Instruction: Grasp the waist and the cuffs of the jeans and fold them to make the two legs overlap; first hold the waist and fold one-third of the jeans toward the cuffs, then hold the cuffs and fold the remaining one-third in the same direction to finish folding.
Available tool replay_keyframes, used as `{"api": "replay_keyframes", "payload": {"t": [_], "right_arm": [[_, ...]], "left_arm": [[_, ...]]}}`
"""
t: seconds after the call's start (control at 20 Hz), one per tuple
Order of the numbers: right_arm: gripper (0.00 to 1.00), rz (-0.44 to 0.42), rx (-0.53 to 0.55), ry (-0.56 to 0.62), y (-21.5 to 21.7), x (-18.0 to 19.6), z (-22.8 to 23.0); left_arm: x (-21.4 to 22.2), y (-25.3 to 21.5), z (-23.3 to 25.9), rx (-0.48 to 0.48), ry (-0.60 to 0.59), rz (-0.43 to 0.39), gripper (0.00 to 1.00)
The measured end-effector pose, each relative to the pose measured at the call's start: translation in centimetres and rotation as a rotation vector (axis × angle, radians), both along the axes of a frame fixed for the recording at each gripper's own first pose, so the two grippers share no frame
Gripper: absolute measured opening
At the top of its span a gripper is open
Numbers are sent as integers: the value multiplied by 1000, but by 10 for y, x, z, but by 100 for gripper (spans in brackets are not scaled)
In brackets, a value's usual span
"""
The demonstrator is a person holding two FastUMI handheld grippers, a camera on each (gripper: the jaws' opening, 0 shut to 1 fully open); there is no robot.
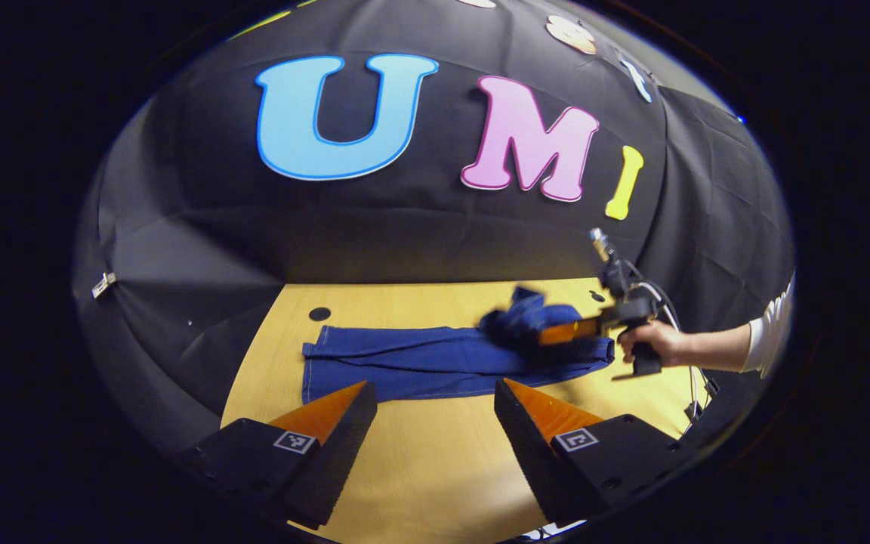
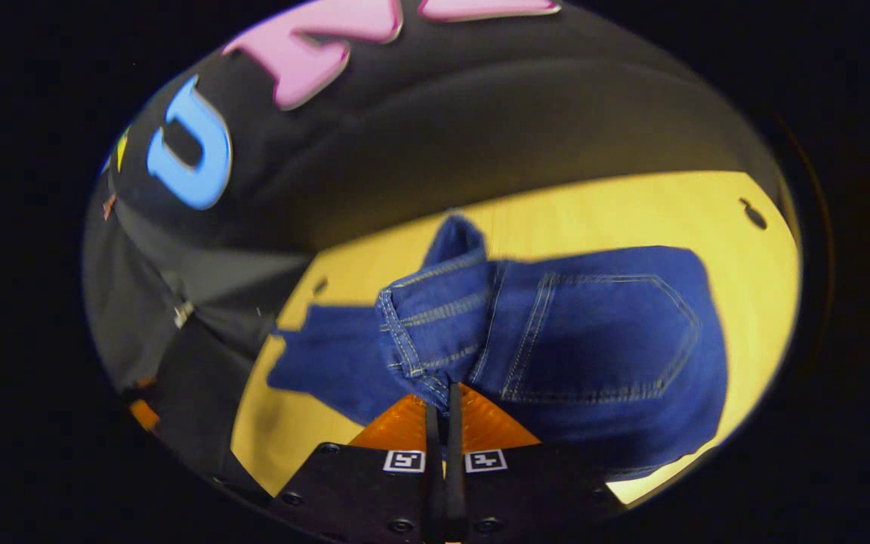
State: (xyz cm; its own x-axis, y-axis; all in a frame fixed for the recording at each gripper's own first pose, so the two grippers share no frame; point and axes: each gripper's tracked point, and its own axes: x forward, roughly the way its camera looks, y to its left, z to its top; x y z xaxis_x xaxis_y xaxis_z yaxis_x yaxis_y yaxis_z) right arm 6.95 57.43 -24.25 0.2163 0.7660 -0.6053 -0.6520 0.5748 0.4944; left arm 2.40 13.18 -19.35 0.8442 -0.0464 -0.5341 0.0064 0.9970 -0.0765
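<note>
Pinching a bunched fold of denim at the waist end, the right gripper (image 2: 444,393) has its two fingers pressed nearly together with the cloth between them, and it holds that end lifted off the table (image 1: 420,453). I judge this to be the first thirding fold in hand: the waist is raised so it can be carried along the length of the jeans (image 1: 405,363) toward the cuffs. In the left gripper view the same tool shows at the far right, held by a person's hand (image 1: 650,344) with a pale sleeve behind it, and the raised clump of denim sits above the flat part of the garment.

The jeans lie lengthwise across the far half of the table, legs seemingly stacked one on the other, the cuff end at the left near a small dark hole (image 1: 319,313) in the tabletop. The back pocket (image 2: 601,332) faces the right gripper's camera, hanging slack below the pinch.

The left gripper (image 1: 435,393) hangs over the near side, jaws spread wide and gripping nothing, just short of the jeans' near edge.

Bare table runs all along the near side, so there looks to be free room for the carry. The far edge lies closer to the cloth wall.
</note>
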Motion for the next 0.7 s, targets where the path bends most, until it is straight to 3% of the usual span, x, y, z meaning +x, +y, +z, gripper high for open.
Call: {"api": "replay_keyframes", "payload": {"t": [0.1, 0.15, 0.35, 0.4, 0.55, 0.7], "right_arm": [[6, 33, 24, 39, -2, 11, -4], [27, 35, 55, 61, -8, 9, 8], [88, 50, 153, 68, -24, 8, 54], [97, 52, 180, 41, -32, 10, 70], [97, 66, 260, -20, -55, 8, 119], [97, 84, 308, -102, -95, 7, 163]], "left_arm": [[2, 8, -11, -10, 22, 15, 99], [3, 12, -17, -25, 36, 26, 99], [21, 28, -37, -158, 60, 95, 97], [29, 34, -42, -192, 62, 114, 97], [60, 54, -47, -282, 56, 157, 97], [86, 103, -74, -303, 111, 225, 97]]}}
